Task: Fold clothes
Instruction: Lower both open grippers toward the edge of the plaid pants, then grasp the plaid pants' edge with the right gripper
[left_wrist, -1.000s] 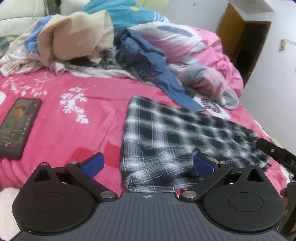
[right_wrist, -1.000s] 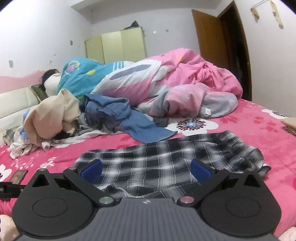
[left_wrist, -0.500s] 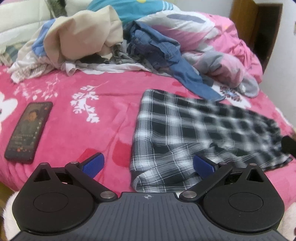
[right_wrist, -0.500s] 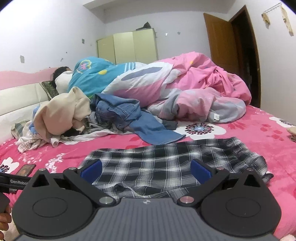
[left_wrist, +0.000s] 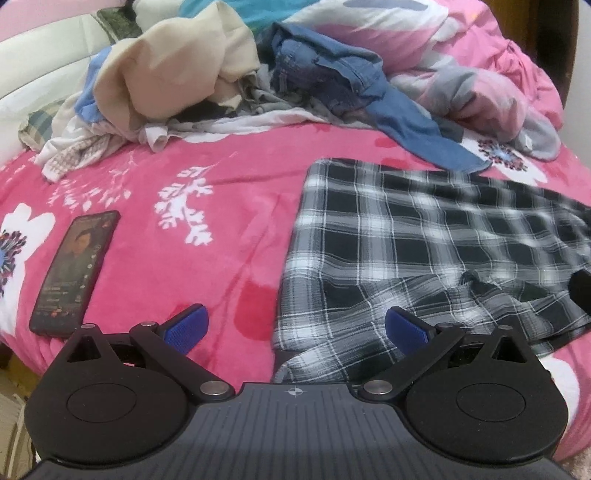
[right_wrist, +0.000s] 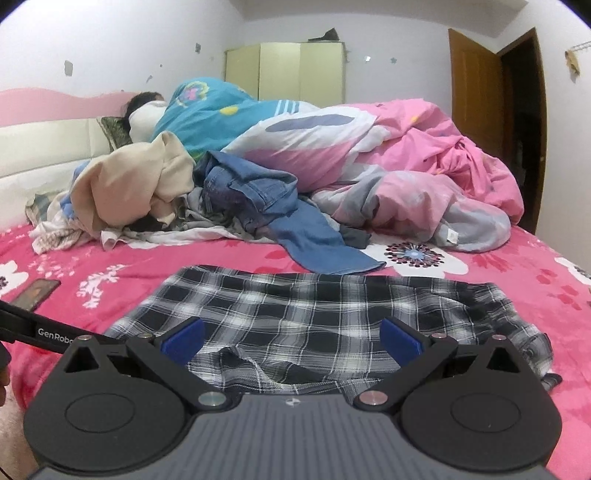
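Plaid shirt (right_wrist: 317, 321) (flat on bed) just beyond both hand-held grippers (left_wrist: 295, 326) (right_wrist: 291, 336), fingers spread, empty.

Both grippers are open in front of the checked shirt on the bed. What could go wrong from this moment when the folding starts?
1. The plaid shirt has a bunched near edge, so the left gripper may pinch several layers, or the pink blanket.
2. The phone lies near the bed edge; tugged fabric could push it off.
3. The jeans almost touch the shirt's far edge and may snag.
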